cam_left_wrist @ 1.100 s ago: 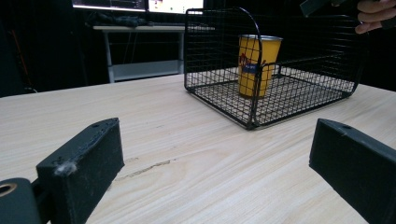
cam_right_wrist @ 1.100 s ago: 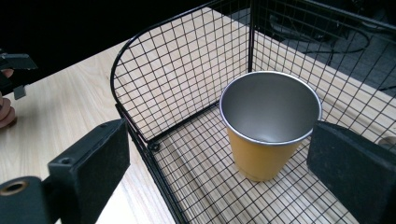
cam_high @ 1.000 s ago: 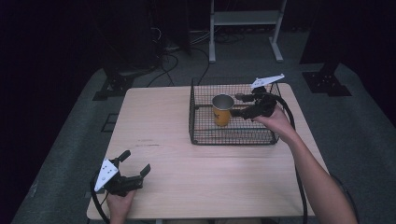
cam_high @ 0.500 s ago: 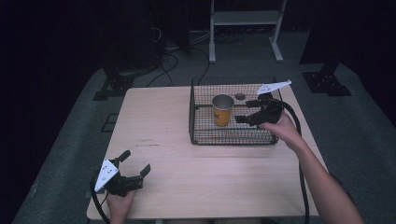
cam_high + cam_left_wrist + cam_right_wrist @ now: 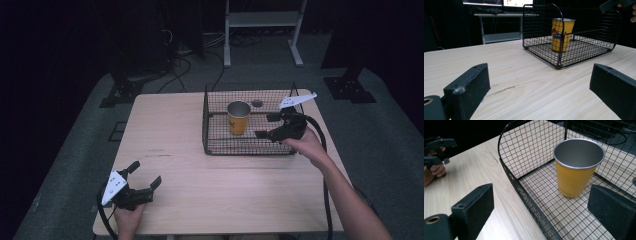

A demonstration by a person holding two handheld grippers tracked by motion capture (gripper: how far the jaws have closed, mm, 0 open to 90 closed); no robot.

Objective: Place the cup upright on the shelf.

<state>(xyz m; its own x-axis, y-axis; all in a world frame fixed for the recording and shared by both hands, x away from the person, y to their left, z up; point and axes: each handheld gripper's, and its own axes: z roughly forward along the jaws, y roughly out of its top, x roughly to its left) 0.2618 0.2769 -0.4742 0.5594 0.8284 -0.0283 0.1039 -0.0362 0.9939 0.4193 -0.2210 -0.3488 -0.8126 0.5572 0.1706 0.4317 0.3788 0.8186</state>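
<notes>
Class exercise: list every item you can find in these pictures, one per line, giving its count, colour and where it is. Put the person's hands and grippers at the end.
table: one, light wood, centre of the high view.
wire basket: one, black, on the table's far right part.
cup: one, yellow with a silvery inside, upright in the basket's left half.
small round object: one, dark, inside the basket beyond the cup; too small to identify.
white frame: one, on the floor beyond the table.
cables: several, dark, on the floor behind the table.
left hand: one, at the table's near left corner.
left gripper: one, black, jaws open, low over the table.
right hand: one, at the basket's right end.
right gripper: one, black, jaws open, pointing toward the cup.
</notes>
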